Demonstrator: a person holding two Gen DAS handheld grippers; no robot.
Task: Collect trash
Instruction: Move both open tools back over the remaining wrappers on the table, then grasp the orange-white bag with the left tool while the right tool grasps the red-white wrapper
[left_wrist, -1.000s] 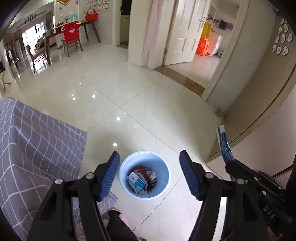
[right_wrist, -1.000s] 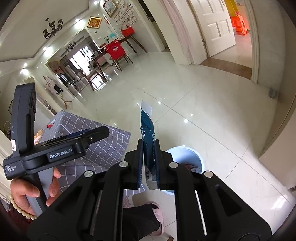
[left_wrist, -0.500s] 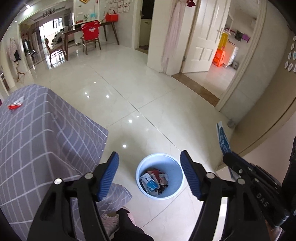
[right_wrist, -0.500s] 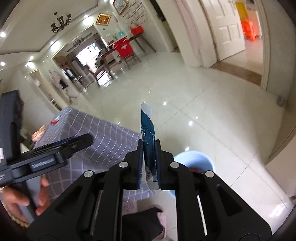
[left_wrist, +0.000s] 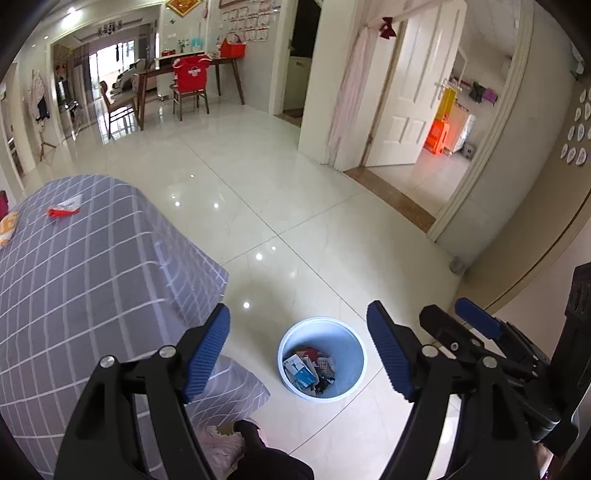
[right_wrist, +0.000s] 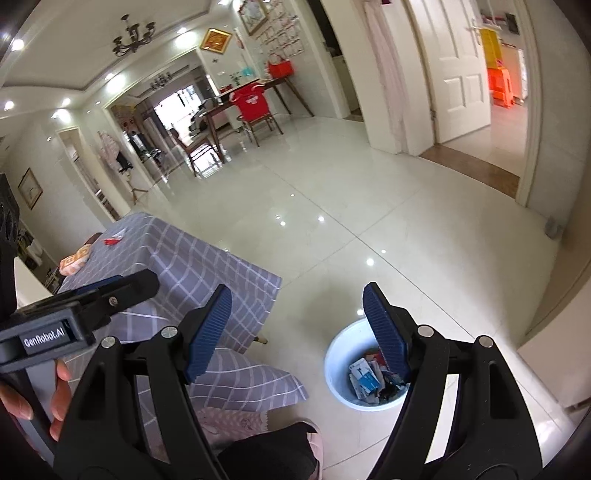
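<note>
A white trash bin (left_wrist: 321, 358) stands on the tiled floor beside the table and holds several wrappers and cartons; it also shows in the right wrist view (right_wrist: 364, 373). My left gripper (left_wrist: 299, 349) is open and empty, high above the bin. My right gripper (right_wrist: 297, 330) is open and empty, above and left of the bin; it shows at the right edge of the left wrist view (left_wrist: 476, 332). A red wrapper (left_wrist: 63, 209) lies on the grey checked tablecloth (left_wrist: 81, 266), far left. An orange packet (right_wrist: 75, 260) lies near it.
The table with its hanging cloth (right_wrist: 207, 280) fills the left side. My foot in a pink slipper (right_wrist: 314, 439) stands by the bin. A wall and door frame (left_wrist: 491, 177) stand to the right. A dining table and red-covered chair (left_wrist: 190, 79) are far back.
My right gripper has opened and the blue wrapper it held is gone from its jaws. Both grippers have tilted up, so more of the table shows.
</note>
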